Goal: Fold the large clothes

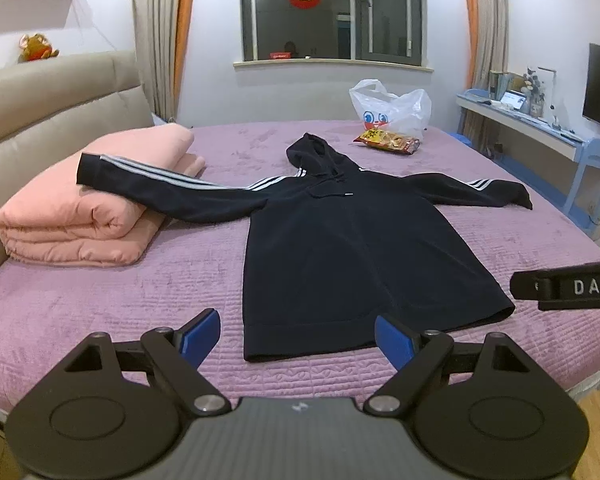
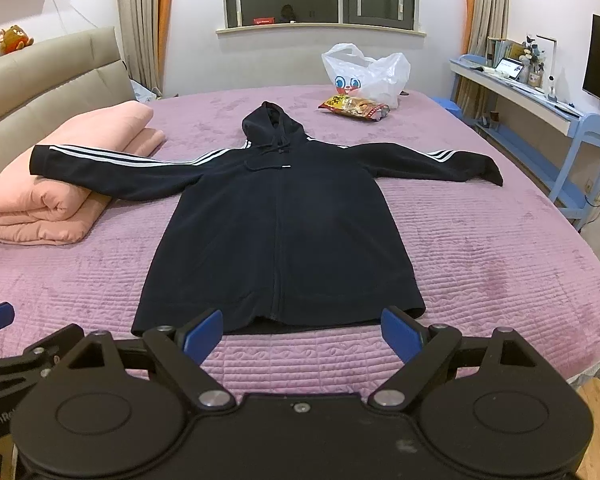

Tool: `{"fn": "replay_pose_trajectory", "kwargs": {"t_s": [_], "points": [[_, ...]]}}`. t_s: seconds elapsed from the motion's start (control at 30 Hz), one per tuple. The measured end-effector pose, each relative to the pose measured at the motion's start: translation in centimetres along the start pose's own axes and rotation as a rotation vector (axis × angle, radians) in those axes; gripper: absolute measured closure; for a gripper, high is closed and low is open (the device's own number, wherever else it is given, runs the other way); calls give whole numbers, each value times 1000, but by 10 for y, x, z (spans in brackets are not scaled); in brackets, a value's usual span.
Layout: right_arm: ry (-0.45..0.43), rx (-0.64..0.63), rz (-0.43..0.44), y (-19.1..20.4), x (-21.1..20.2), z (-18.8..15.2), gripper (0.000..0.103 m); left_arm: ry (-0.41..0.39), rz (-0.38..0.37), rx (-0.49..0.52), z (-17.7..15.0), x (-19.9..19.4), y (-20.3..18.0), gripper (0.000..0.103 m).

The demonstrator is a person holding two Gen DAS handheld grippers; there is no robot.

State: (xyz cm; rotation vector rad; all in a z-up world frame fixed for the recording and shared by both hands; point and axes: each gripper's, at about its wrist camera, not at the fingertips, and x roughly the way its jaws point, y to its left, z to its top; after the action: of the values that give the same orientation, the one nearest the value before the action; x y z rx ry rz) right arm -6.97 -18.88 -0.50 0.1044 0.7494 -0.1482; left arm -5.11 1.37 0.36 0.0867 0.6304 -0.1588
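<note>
Black hoodie (image 2: 276, 216) lies flat, front up, mid-frame on the purple bed (image 2: 480, 248), sleeves spread; the one at frame left rests on a folded pink blanket (image 2: 56, 200). Left gripper (image 1: 298, 338) and right gripper (image 2: 302, 332) both hover spread wide near its hem, holding nothing. Plastic bag (image 2: 366, 70) and snack pack (image 2: 354, 107) sit upper right.

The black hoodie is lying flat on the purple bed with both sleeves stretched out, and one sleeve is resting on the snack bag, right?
Almost. The hoodie does lie flat on the purple bed with both sleeves out, but that sleeve rests on the folded pink blanket, not the snack bag. The snack bag sits apart, beyond the hood, beside the white plastic bag. The right wrist view shows this clearly.
</note>
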Motion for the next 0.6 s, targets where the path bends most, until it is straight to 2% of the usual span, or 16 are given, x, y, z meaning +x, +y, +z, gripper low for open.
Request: {"fn": "replay_pose_trajectory", "kwargs": {"t_s": [0.17, 0.33, 0.5, 0.6], "points": [[14, -9, -27, -2, 4, -5, 1, 26, -8, -8, -6, 8, 1, 16], [54, -6, -29, -6, 29, -6, 1, 55, -9, -21, -7, 30, 2, 16], [94, 15, -42, -28, 83, -2, 1, 117, -81, -63, -8, 91, -1, 24], [82, 67, -42, -51, 133, 4, 1, 146, -73, -68, -1, 148, -7, 24]]}}
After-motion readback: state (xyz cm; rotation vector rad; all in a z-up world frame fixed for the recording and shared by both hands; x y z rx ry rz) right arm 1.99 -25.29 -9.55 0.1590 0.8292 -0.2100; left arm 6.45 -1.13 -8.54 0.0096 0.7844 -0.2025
